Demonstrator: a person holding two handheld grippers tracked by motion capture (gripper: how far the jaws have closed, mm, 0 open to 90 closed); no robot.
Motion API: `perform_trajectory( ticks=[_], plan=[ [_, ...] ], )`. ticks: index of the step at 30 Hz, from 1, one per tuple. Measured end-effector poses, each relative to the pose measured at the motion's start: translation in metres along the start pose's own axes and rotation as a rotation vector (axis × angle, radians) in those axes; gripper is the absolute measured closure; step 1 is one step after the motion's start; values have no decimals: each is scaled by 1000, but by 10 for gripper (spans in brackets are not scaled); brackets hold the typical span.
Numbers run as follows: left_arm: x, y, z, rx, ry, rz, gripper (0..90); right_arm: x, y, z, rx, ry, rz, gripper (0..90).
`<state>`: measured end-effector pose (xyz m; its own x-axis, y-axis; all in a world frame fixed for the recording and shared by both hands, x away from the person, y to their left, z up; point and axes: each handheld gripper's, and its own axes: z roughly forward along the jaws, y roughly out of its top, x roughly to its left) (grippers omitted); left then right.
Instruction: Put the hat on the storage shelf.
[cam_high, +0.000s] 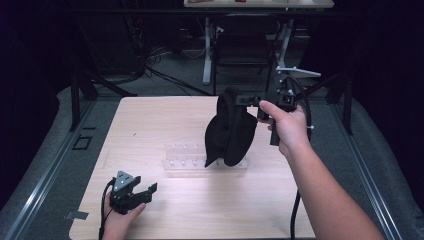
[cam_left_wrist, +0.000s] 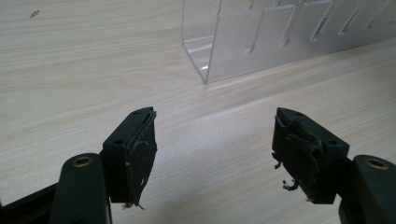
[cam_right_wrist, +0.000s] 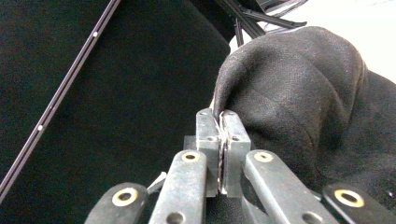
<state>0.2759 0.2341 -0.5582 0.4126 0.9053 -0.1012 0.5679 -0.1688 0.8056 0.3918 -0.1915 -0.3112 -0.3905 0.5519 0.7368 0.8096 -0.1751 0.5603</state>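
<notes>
right tongs (cam_right_wrist: 221, 114): you pinch the black cloth (cam_high: 230, 131), above the rack (cam_high: 186, 156)
left tongs (cam_left_wrist: 215, 140): yours gape, near rack

I work at a light wooden table (cam_high: 150, 125) with pale grain. Around it the floor (cam_high: 180, 75) is grey, and a metal rail (cam_high: 45, 175) runs along the left side of the table, another rail (cam_high: 370, 175) along the right. Behind my table stands a dark chair (cam_high: 242, 50) between white table legs (cam_high: 207, 50). Black cables (cam_high: 160, 72) lie on the floor there. The far sides of the room are very dark, the table is lit
</notes>
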Motion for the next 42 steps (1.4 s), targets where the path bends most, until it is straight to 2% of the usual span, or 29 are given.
perform_trajectory(
  ticks=[17,31,34,39,42],
  plan=[
    [0,0,0,-5,0,5,302,4,6,18,8,-46,-31,886],
    [-6,3,1,-14,-15,11,335,12,-5,25,40,-9,-58,886],
    [-8,5,1,-31,-20,8,339,13,-6,28,48,-2,-63,886],
    [-15,13,-1,-88,-38,-1,360,14,-8,32,52,13,-61,885],
    [-21,19,-1,-95,-51,13,384,15,-7,34,54,12,-59,885]
  ],
)
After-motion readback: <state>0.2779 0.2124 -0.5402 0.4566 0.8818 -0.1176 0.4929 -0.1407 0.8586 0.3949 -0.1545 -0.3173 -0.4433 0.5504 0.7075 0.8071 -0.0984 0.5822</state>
